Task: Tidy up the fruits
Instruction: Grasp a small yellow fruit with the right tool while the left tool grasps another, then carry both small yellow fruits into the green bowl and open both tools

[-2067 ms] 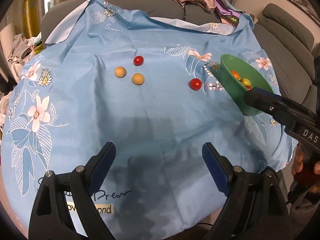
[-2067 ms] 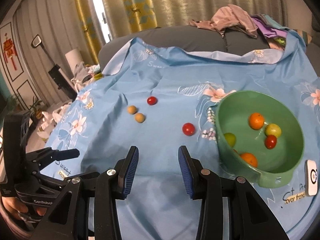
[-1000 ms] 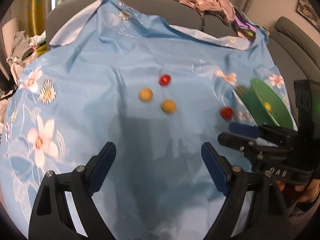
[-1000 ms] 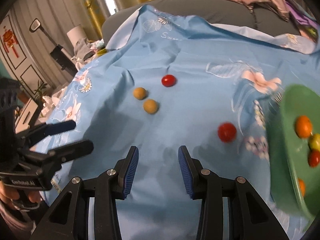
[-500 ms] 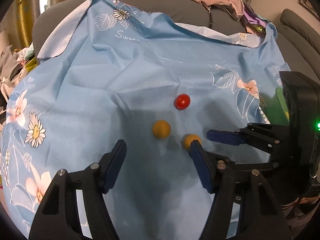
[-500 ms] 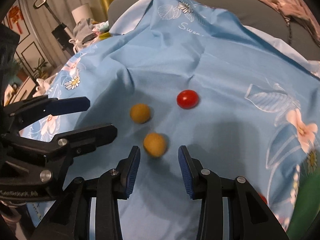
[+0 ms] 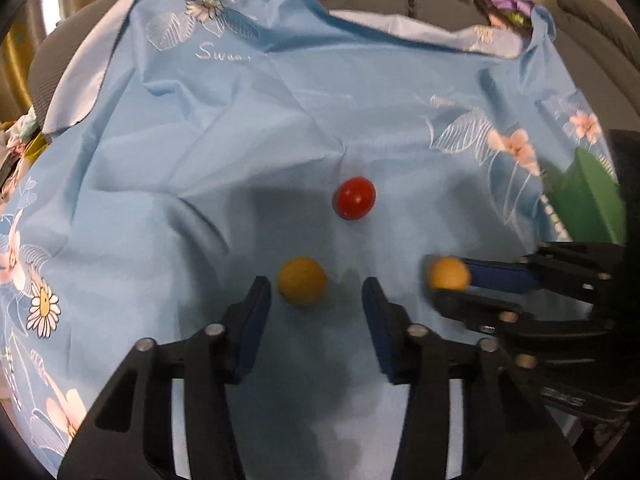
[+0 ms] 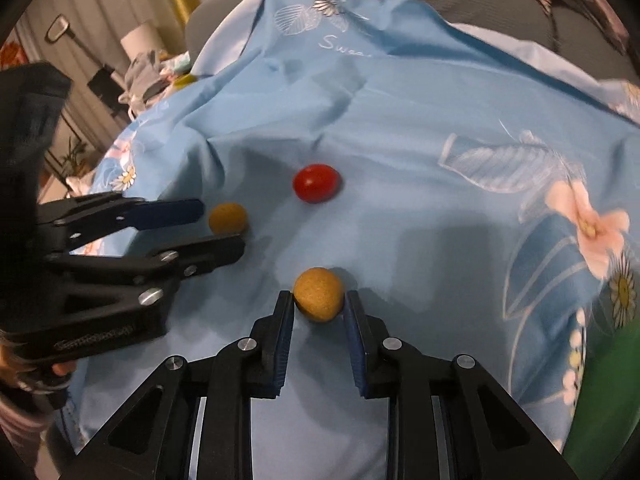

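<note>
A: Where are the two round tan-yellow fruits?

B: One round tan-yellow fruit [image 8: 319, 294] lies on the blue flowered cloth [image 8: 400, 128], pinched at the tips of the right tool [image 8: 319, 310]. The other tan-yellow fruit [image 7: 302, 286] sits just ahead of the left tool [image 7: 316, 300], between its tips.

A: Gripped too?

B: No; those jaws are closing, pads not touching. The glossy red round fruit [image 7: 355, 197] lies farther ahead, the green plastic bowl [image 7: 588, 204] off right.
</note>
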